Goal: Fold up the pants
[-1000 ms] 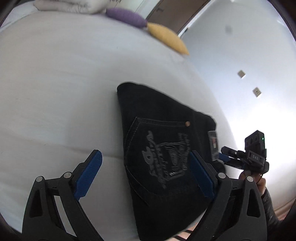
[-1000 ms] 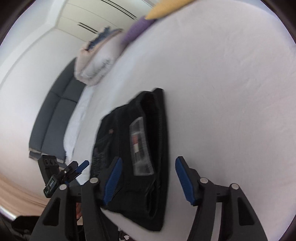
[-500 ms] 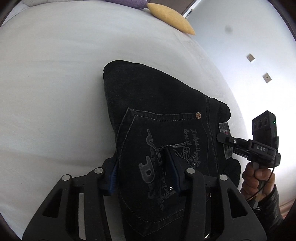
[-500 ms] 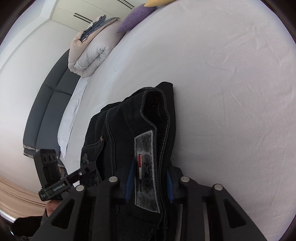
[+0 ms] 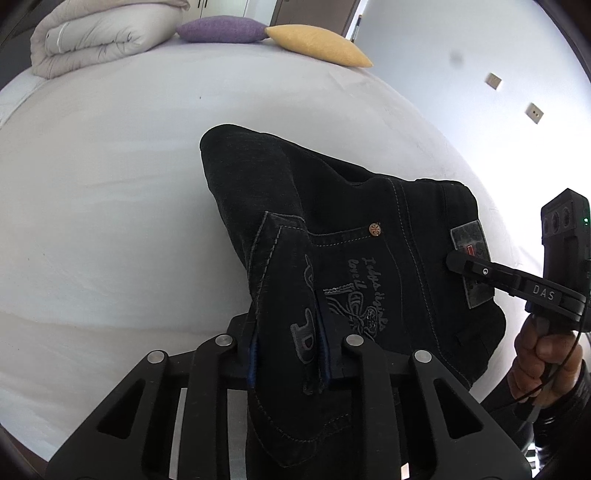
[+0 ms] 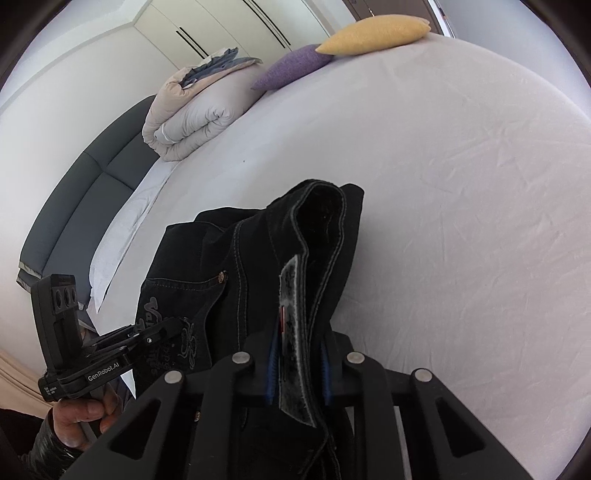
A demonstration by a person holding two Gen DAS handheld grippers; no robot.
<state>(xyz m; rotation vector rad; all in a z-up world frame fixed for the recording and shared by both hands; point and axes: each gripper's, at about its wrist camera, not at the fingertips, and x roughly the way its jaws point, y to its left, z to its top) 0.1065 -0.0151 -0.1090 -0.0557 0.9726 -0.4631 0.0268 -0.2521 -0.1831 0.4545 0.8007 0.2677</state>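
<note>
The black denim pants with grey embroidery on the back pocket (image 5: 332,229) lie already folded into a thick bundle on the wide white bed (image 5: 110,221), in the near part of it, at about 5 o'clock of the sheet in the left wrist view. The near end of the bundle is raised off the sheet; the far end at 12 o'clock seems to rest on it.

The left claw (image 5: 288,354) is pinching a ridge of denim at the embroidered pocket; its jaws have just been closing and the blue pads press the cloth from both sides. The right claw (image 6: 297,369) is pinching the waistband edge where the grey leather brand patch (image 6: 291,332) sits; its jaws also have just been closing on the cloth.

The denim looks heavy and rather stiff for a cloth. It should keep a crease well, but several layers together are thick, so a shallow bite may slip off. It is not fragile and not slippery. The best holds appear to be the sewn parts: the waistband, the pocket hem, the seams, where the cloth is doubled and does not stretch. Two holds well apart would keep the bundle from sagging in the middle.

No container is in view. At the far edge of the bed lie a rolled beige duvet (image 5: 96,33), a purple cushion (image 5: 221,29) and a yellow cushion (image 5: 317,44), all well apart from the pants.
</note>
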